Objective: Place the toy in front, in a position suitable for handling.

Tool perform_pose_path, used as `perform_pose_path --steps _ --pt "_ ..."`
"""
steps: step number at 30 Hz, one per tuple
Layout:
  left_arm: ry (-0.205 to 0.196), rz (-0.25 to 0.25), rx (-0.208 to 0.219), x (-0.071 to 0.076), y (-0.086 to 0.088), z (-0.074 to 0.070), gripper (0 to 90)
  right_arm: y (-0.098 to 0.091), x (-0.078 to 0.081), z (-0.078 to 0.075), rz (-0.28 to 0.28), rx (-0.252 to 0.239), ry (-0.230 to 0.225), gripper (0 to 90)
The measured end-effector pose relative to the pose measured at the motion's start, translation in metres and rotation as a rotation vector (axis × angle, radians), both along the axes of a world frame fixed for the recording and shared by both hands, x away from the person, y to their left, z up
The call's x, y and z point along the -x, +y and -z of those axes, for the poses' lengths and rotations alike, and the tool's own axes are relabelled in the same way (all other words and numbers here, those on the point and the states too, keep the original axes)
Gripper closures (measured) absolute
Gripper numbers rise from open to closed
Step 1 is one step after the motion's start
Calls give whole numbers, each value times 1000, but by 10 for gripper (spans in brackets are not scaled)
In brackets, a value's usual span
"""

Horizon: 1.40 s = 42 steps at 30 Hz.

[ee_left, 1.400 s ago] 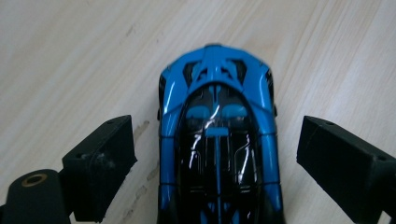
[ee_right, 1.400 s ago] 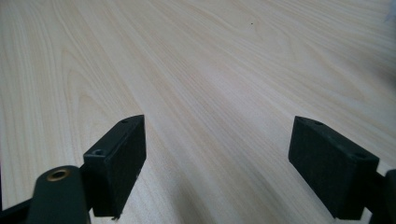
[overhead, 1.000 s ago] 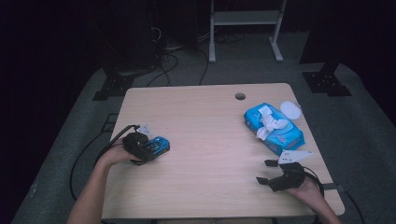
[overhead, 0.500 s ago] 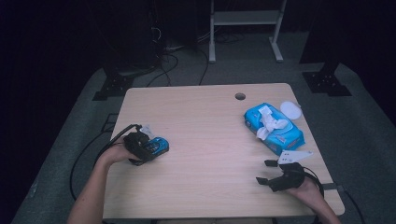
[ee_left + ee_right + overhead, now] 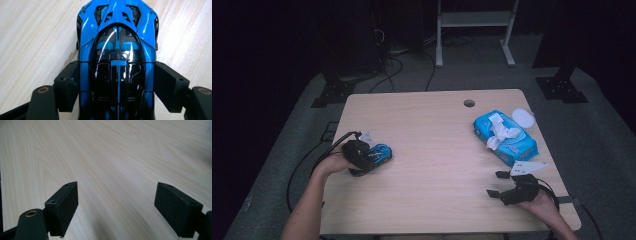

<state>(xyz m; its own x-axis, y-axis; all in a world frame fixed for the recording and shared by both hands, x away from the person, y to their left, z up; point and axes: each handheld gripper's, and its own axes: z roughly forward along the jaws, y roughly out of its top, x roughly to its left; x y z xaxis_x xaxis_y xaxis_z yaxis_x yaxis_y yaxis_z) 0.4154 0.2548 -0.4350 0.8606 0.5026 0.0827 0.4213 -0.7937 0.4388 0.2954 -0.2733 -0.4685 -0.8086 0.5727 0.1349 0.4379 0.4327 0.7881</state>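
A glossy blue and black toy car (image 5: pixel 380 153) sits on the left side of the wooden table (image 5: pixel 432 130). My left gripper (image 5: pixel 373 158) reaches over it from the left. In the left gripper view the car (image 5: pixel 117 50) lies lengthwise between the two black pads (image 5: pixel 67 85). The jaws have just been closing, and both pads now touch the car's sides. My right gripper (image 5: pixel 497 184) rests near the table's front right corner. It stands open over bare wood (image 5: pixel 116 202), with nothing between its fingers.
A blue pack of wet wipes (image 5: pixel 504 137) with a white tissue pulled up lies at the right. A round white lid (image 5: pixel 523 117) is behind it. A cable hole (image 5: pixel 469 103) is near the far edge. A small white scrap (image 5: pixel 366 136) lies just behind the left gripper.
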Motion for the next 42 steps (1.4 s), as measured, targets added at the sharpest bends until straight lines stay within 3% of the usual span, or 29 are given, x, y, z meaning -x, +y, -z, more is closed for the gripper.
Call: perform_pose_path --steps 7,10,16,23,29,32,38,42 --pt "-45 10 3 3 2 -13 280 0 0 0 3 -3 2 184" --pt "-55 7 27 4 3 -19 280 0 0 -1 3 -5 2 185" --pt "-83 59 50 11 -12 -38 280 0 -1 -1 6 -9 -1 184" --pt "-114 156 77 17 -53 -54 280 -2 0 -3 9 -15 -4 185" --pt "-107 247 105 24 -97 -55 280 -4 0 -5 15 -24 -12 185" --pt "-91 298 117 29 -119 -51 280 -6 0 -6 19 -27 -15 184" --pt "-41 395 89 38 -161 -33 280 -7 0 -6 18 -26 -21 184" --pt "-5 428 82 40 -178 -23 280 -7 0 -7 20 -28 -23 185"
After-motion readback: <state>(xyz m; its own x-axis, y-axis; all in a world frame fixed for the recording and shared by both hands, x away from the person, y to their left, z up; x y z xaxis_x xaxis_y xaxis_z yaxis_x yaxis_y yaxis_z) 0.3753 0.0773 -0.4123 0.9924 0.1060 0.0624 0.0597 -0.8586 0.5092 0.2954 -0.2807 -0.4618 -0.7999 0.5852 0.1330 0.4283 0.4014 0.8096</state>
